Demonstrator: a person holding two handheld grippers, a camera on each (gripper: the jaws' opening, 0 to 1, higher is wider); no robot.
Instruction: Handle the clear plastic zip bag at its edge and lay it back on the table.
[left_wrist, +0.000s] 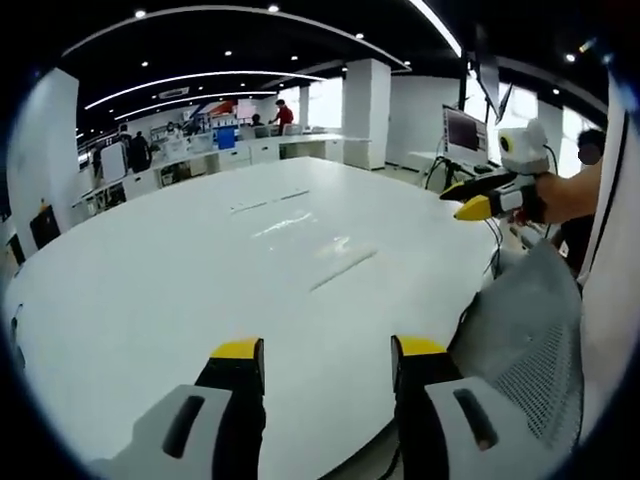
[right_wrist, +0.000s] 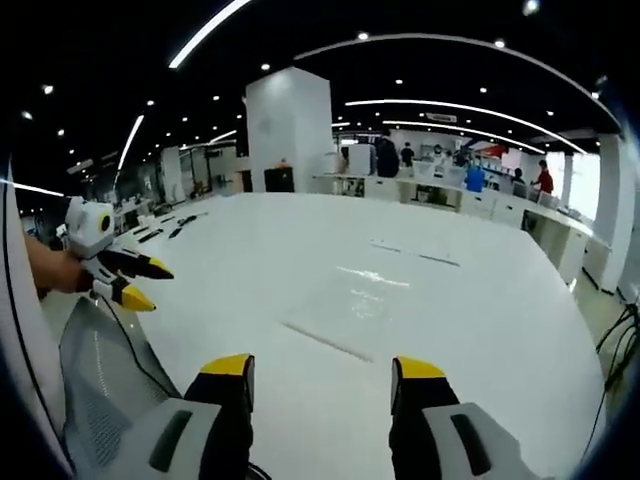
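Both pairs of fingers stand wide apart with nothing between them: the left gripper (left_wrist: 328, 350) and the right gripper (right_wrist: 322, 370) each rise yellow-tipped from the bottom of their own view, over the near edge of the table (left_wrist: 150, 290).

The bag (left_wrist: 305, 235) lies flat on the white table top, well ahead of both grippers and touched by neither. It is clear and hard to make out; glints and faint straight edges mark it, and in the right gripper view it shows (right_wrist: 375, 290) around the table's middle.

In the left gripper view the right gripper (left_wrist: 480, 197) hangs in the air past the table's right edge, held by a hand (left_wrist: 565, 195). A grey mesh chair back (left_wrist: 525, 340) sits beside the table. Desks and people stand far behind.
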